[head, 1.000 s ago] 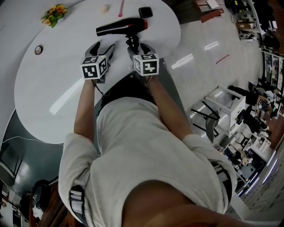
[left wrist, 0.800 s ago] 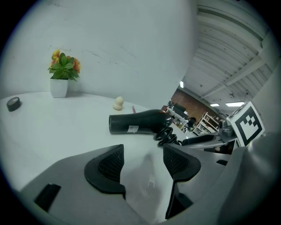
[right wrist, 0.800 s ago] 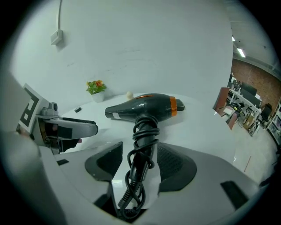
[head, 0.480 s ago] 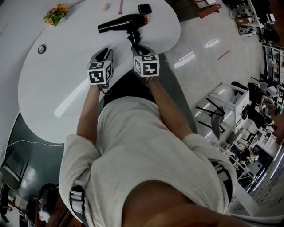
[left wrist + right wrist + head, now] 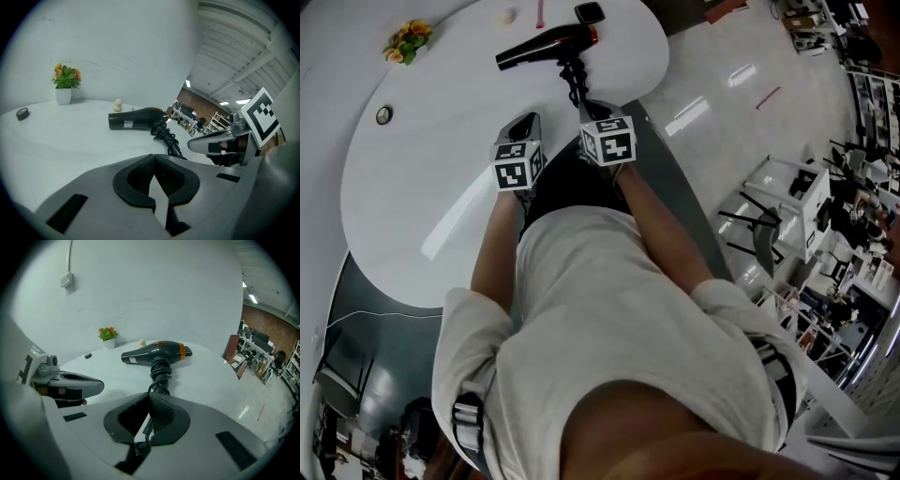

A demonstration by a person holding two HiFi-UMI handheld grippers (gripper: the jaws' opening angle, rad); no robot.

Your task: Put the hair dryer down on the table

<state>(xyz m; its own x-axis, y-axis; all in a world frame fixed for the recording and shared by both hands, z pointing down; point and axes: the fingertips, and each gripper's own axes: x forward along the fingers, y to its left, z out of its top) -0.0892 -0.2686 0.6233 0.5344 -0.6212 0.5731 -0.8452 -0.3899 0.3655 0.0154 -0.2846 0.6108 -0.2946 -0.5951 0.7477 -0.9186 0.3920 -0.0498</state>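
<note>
Head view looked steeply down over a person in a pale shirt who stood at a white rounded surface (image 5: 441, 178). The black hair dryer (image 5: 546, 47) lay on its side on the far part of that surface, nozzle pointing left, an orange band near its rear end. Its bundled cord (image 5: 574, 80) trailed from the dryer towards the person and ended just in front of the right claw (image 5: 592, 111).

The left claw (image 5: 523, 122) was held beside it, over the surface and well apart from the dryer. In the left gripper view the two jaws of that claw (image 5: 153, 158) met at their tips with nothing between them.

In the right gripper view the right claw (image 5: 149, 397) also had its jaws together. A thin stretch of cord (image 5: 159, 369) showed in the gap behind the tips; whether it was pinched or simply ran underneath could not be told. The dryer itself (image 5: 157, 352) lay free beyond the claw.

Around the dryer on the surface were a small pot of orange flowers (image 5: 408, 39) at the far left, a small dark round object (image 5: 383, 114), a pale little lump (image 5: 506, 17), a pink stick (image 5: 539, 11) and a black flat device (image 5: 589, 12).
</note>
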